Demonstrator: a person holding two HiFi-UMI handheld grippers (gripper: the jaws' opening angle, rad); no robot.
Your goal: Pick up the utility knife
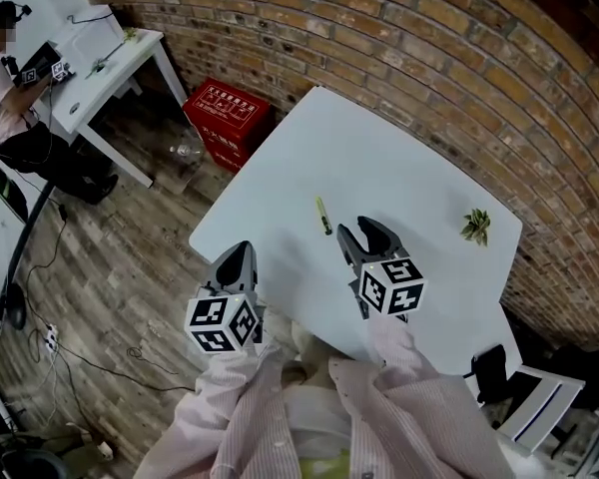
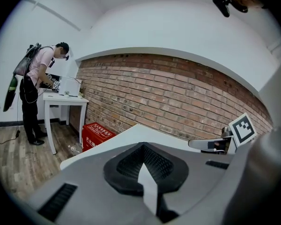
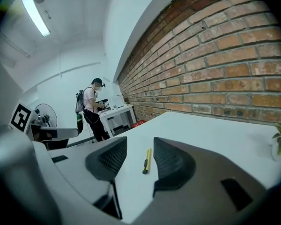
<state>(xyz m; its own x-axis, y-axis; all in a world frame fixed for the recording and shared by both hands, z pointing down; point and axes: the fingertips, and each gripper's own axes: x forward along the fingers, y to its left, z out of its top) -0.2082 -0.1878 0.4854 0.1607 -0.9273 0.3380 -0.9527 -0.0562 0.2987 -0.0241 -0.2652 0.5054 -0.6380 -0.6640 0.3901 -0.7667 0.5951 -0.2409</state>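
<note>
A slim yellow utility knife (image 1: 322, 214) with a dark end lies flat on the white table (image 1: 399, 168), near its middle. In the right gripper view the knife (image 3: 146, 161) shows on the table between and beyond the two jaws. My right gripper (image 1: 366, 236) is open, just behind the knife and a little to its right, with nothing between its fingers. My left gripper (image 1: 238, 260) hangs off the table's near left edge, its jaws pressed together and empty (image 2: 144, 167).
A small green plant sprig (image 1: 475, 225) sits near the table's right edge. A red crate (image 1: 228, 120) stands on the wooden floor by the brick wall. A person (image 1: 5, 78) works at another white desk (image 1: 100, 63) far left. A chair (image 1: 524, 392) is at the lower right.
</note>
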